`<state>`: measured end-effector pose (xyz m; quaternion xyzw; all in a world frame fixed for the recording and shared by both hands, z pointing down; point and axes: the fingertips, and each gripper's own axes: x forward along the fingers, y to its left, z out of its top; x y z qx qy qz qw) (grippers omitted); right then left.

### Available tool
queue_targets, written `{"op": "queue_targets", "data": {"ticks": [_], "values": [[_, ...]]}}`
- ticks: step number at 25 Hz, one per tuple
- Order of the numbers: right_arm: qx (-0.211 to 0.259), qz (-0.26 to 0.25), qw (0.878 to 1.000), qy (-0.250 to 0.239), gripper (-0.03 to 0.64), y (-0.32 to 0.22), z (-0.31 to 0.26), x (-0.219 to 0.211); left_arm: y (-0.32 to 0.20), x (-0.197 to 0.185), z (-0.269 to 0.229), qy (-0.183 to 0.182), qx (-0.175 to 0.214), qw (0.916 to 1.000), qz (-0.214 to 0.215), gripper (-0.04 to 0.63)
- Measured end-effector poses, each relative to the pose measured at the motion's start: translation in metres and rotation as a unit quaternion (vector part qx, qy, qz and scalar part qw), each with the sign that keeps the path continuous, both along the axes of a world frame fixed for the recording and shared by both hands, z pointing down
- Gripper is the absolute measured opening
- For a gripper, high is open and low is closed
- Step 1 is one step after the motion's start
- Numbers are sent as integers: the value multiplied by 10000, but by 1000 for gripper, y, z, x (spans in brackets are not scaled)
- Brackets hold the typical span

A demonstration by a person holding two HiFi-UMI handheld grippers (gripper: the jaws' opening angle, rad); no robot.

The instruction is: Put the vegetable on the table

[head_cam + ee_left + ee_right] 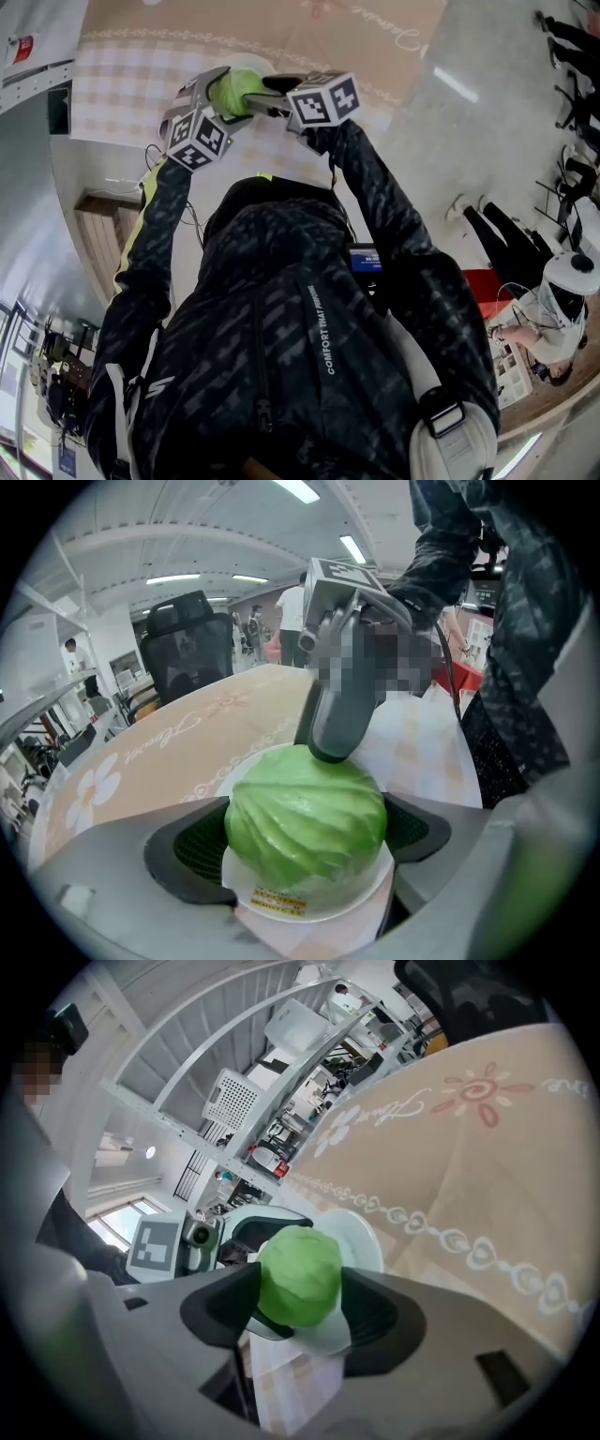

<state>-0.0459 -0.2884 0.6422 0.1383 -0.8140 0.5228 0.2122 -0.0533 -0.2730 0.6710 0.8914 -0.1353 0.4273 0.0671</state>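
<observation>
A round green cabbage [234, 91] is held over a white plate [309, 907] near the table's edge. My left gripper [217, 94] is shut on the cabbage [305, 817], a dark pad pressing each side. From the opposite side my right gripper [262, 97] is shut on the same cabbage [300, 1274]. In the left gripper view one grey right finger [342, 705] rests on the cabbage's far top. In the right gripper view the left gripper's marker cube [155, 1241] shows just behind the cabbage. Whether the cabbage rests on the plate [361, 1237] is unclear.
The table [281, 37] carries a beige cloth with a printed border [469, 1176] and a checked part [122, 84]. A wooden bench [98, 234] stands at the left. A person in white [562, 309] sits at the right. A black chair [192, 649] stands beyond the table.
</observation>
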Motion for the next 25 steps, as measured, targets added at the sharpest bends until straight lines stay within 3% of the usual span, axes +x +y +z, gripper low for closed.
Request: {"op": "queue_targets", "data": {"ticks": [25], "values": [[326,-51,9991,248,270,-7,3,0,-5,1,3,157,-84,9998,55,481]]}}
